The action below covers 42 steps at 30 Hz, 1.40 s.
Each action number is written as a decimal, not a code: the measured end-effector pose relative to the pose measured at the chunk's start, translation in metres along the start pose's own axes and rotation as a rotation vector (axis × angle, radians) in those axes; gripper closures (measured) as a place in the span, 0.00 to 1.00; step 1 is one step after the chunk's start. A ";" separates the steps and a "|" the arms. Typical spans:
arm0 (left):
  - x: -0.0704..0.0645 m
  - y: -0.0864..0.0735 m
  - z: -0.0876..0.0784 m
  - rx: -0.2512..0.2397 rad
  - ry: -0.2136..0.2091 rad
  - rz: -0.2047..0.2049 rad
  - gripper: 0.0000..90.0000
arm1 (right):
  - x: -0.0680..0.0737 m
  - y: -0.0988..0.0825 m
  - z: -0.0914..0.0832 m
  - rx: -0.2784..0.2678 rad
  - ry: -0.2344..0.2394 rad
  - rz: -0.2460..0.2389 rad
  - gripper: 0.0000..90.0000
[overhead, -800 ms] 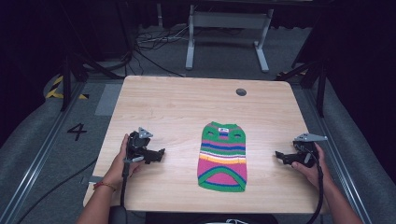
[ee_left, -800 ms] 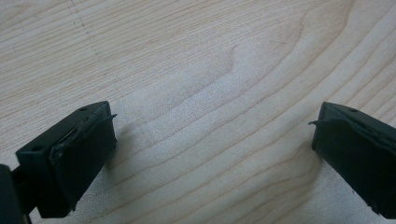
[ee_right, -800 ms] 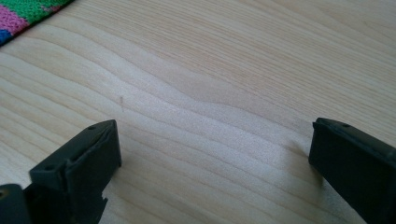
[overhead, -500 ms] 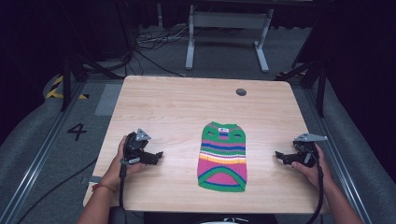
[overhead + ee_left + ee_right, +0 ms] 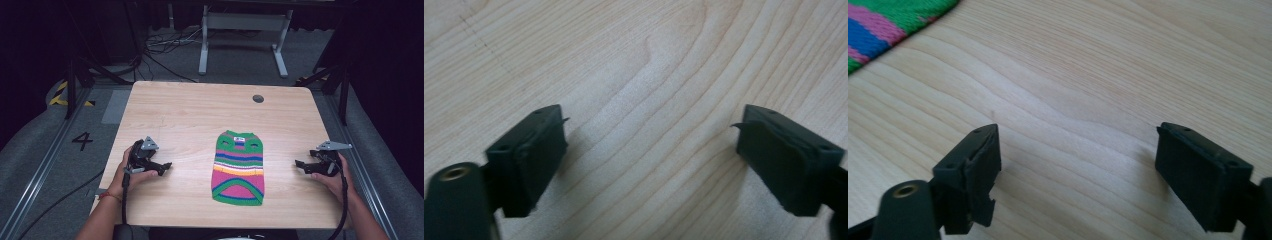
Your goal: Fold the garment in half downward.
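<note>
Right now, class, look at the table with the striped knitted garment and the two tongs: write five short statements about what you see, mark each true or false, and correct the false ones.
1. The striped garment lies flat on the wooden table. True.
2. The left tongs are clamped on the garment. False: their jaws stand open over bare wood, apart from the garment.
3. The right tongs are open with nothing between the jaws. True.
4. The garment lies between the two tongs. True.
5. The garment is plain grey. False: it has green, pink, blue and yellow stripes.
</note>
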State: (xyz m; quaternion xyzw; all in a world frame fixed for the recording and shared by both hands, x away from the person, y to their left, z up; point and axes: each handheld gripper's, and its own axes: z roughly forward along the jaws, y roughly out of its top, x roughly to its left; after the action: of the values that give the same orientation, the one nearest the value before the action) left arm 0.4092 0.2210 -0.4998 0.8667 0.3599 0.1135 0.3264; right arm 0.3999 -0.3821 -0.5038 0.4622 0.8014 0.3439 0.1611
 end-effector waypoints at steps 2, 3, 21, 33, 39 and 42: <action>0.001 0.002 0.000 0.017 -0.002 0.011 0.18 | 0.002 0.004 0.000 -0.008 0.002 -0.008 0.24; 0.001 0.008 0.001 0.022 0.001 0.024 0.21 | 0.004 0.006 -0.001 -0.016 -0.010 -0.030 0.25; -0.006 0.087 0.020 -0.048 -0.055 0.119 0.34 | 0.042 0.082 0.020 0.004 0.083 -0.182 0.39; -0.019 0.138 0.053 -0.066 -0.099 0.161 0.35 | 0.055 0.117 0.047 0.021 0.109 -0.209 0.43; -0.023 0.157 0.078 -0.063 -0.100 0.161 0.34 | 0.057 0.123 0.066 0.041 0.125 -0.207 0.46; -0.026 0.164 0.095 -0.047 -0.110 0.155 0.34 | 0.058 0.123 0.075 0.055 0.130 -0.197 0.49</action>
State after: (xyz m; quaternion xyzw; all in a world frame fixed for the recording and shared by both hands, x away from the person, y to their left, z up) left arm 0.5216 0.0705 -0.4653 0.8888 0.2706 0.0991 0.3563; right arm 0.4906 -0.2609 -0.4679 0.3621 0.8608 0.3336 0.1293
